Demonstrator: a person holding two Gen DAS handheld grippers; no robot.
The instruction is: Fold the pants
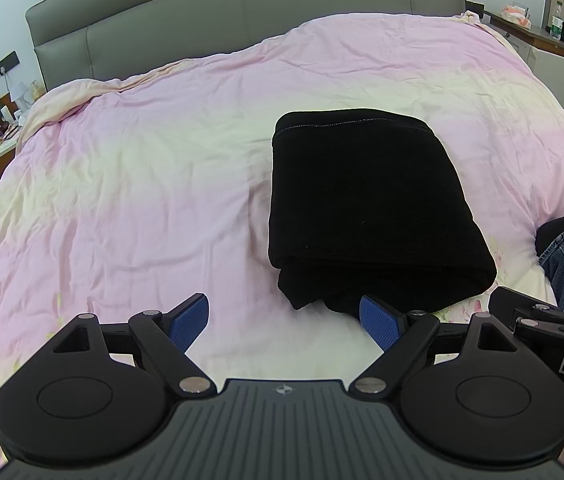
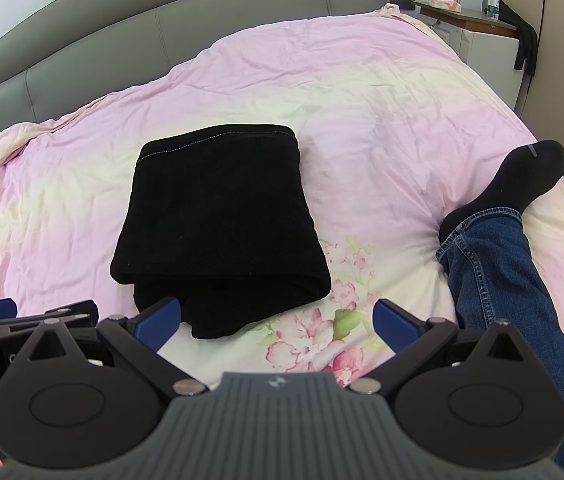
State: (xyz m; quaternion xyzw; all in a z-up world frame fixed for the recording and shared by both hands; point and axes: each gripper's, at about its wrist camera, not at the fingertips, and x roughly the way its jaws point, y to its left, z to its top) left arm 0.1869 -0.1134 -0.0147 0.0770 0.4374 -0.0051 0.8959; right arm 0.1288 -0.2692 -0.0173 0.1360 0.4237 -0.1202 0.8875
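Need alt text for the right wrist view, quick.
Black pants lie folded in a compact stack on a pink floral duvet. The open right gripper hovers just short of them, holding nothing; a jeans-clad leg rests at right.

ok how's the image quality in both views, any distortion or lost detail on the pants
Left wrist view: fisheye bends the headboard, and the black pants are crushed to near-featureless dark. Right wrist view: same curvature, pants equally dark, only a faint stitch line visible; bedding evenly lit.

The person's leg is cut off by the frame's edge.
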